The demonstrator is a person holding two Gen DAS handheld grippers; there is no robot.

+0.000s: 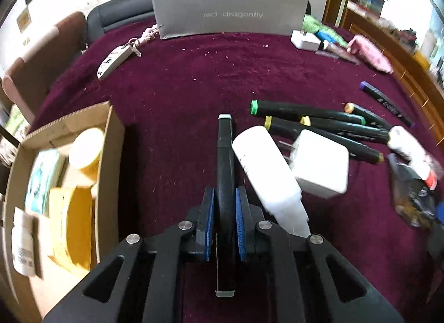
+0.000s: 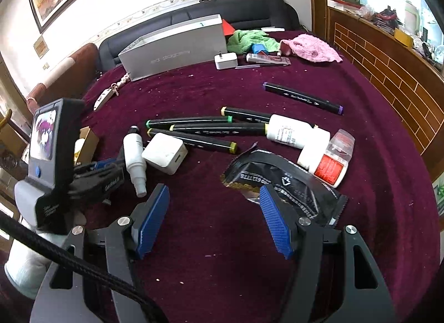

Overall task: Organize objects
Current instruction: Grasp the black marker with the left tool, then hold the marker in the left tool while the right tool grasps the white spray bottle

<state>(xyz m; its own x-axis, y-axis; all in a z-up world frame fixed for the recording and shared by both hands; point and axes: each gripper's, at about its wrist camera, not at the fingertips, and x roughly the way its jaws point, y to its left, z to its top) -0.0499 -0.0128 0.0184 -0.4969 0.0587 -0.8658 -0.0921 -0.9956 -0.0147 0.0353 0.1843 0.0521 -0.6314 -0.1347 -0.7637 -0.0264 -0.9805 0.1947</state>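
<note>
My left gripper [image 1: 224, 198] is shut on a black marker [image 1: 224, 153] with a pale cap, held lengthwise above the maroon cloth. A white spray bottle [image 1: 263, 167] and a white charger [image 1: 322, 163] lie just right of it. Several black markers [image 2: 194, 128] lie in a cluster mid-table, one purple-tipped marker [image 2: 302, 98] apart. My right gripper [image 2: 213, 212] is open and empty above the cloth, next to a black foil packet [image 2: 285, 181]. The left gripper's body [image 2: 91, 178] shows at the left in the right wrist view.
A cardboard box [image 1: 108, 139] at the left holds a yellow cup, bottles and packets. A grey box [image 1: 230, 14] stands at the back. White pill bottles [image 2: 297, 130], a key fob [image 1: 115, 59], a small charger [image 2: 226, 60] and green and pink cloths [image 2: 310, 48] lie around.
</note>
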